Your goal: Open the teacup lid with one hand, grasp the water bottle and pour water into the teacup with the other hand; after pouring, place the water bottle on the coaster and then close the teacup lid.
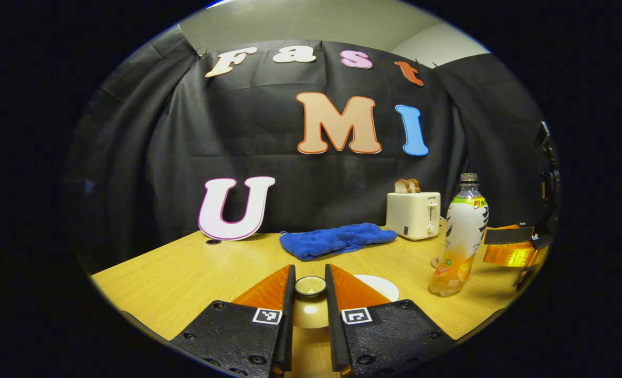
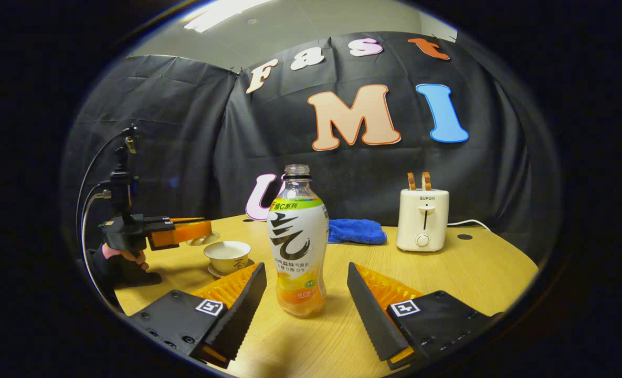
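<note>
- The teacup lid (image 1: 311, 286) is pinched by its knob in the left gripper (image 1: 309, 294), apparently lifted beside the teacup (image 2: 228, 255).
- The right gripper (image 2: 306, 294) is spread wide around the uncapped water bottle (image 2: 297, 241) (not touching); an off-centre closing could tip it.

The toaster (image 2: 422, 219), standing at about two o'clock from the water bottle (image 2: 297, 247), is showing the brand word SUPOR on its front, while square black-and-white coded markers (image 2: 209, 307), wordless, are sitting at seven and five o'clock in the right gripper view.
</note>
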The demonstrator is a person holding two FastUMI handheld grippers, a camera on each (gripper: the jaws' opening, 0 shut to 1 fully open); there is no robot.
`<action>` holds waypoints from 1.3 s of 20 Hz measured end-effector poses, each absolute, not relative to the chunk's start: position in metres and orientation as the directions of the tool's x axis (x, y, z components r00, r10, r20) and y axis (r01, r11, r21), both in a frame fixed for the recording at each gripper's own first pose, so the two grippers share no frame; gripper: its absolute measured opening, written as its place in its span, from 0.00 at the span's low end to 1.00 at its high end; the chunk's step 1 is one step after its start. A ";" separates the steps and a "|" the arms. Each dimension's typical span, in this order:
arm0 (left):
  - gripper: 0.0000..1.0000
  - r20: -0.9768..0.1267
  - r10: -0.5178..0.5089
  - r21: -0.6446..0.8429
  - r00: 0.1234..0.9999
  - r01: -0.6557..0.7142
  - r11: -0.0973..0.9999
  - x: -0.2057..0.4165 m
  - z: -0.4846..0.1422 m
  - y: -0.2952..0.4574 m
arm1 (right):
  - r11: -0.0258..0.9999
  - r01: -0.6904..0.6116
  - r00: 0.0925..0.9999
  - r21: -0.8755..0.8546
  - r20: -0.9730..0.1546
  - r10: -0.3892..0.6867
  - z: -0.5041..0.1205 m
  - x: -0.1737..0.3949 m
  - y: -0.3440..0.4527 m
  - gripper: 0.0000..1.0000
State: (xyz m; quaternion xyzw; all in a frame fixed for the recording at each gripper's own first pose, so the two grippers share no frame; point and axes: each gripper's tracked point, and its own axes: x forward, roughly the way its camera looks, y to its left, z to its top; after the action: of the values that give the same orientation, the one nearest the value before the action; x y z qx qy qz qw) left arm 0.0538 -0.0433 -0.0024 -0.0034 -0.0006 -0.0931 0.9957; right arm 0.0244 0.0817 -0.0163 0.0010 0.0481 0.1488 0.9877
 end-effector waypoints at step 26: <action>0.27 -0.005 -0.055 -0.005 0.998 0.055 0.998 0.046 -0.003 0.010 | 0.925 -0.227 0.957 -0.305 -0.244 0.154 -0.031 0.077 0.120 0.61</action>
State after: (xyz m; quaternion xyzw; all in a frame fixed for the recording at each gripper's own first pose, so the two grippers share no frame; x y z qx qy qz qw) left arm 0.0458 0.0096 -0.0025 -0.0026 0.0026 -0.0275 0.9996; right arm 0.0772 0.1203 -0.0308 -0.1670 0.1085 0.0977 0.9751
